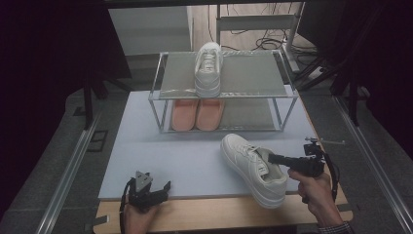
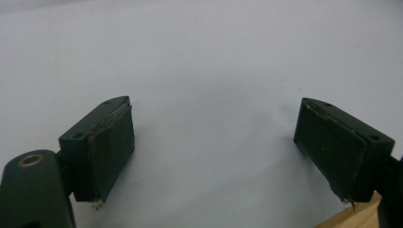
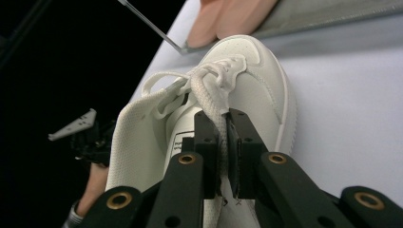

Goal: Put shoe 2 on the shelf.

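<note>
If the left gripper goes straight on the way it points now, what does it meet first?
Probably nothing soon: the left gripper, jaws open, faces bare table mat. In the high view it aims roughly toward the white shoe, though depth is unclear.

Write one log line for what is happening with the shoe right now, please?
right hand-held gripper: shut on white shoe tongue | left hand-held gripper: open, idle on mat | second white shoe: on rack

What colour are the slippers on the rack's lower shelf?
Salmon pink, the pair of slippers lying side by side under the rack's top shelf; clearest in the high view.
</note>
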Demonstrator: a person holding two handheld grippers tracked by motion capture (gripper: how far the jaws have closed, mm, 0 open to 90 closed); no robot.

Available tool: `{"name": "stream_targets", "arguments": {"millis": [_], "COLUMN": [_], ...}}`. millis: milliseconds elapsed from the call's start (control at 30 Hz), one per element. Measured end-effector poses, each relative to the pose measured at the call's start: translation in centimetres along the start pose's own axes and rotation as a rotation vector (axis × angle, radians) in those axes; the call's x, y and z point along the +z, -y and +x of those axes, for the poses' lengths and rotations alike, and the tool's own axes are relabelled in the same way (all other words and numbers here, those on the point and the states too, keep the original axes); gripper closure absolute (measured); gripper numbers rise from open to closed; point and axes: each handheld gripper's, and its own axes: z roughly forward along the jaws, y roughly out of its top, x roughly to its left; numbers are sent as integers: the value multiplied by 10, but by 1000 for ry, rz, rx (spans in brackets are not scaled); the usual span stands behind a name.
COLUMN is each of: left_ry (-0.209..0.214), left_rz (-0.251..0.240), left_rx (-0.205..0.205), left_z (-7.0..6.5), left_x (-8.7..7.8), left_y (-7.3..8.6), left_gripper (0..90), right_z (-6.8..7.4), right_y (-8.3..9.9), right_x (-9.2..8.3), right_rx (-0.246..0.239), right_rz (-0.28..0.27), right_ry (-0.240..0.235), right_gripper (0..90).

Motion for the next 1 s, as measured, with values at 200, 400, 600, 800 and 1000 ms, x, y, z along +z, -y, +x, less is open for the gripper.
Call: {"name": "stream_targets", "arguments": {"millis": [200,400,600,800,1000], "left_ry": [0,0,-1,0,1], "left_rz": [0,-2,-2,-3,-1], "left_rx": [0,-3,1,0,0], "left_z": [0,0,0,0,0], "left_x": [0,0,0,0,0], "left_y": [0,0,0,0,0], "left_gripper": [132,132,132,132,132], "right_z": [7,15,23,32,42], "right_y": [-8,-16,-23,-32,-42], "right_x": [-7,-14,-20,-28,-37], "right_rx": [2,4,5,13,13], "right_rz": [-23,-45,-63,-80,-96], "right_ry": [-34,-75,-93,-94,-90], "right_gripper": [839,838,838,839,839]}}
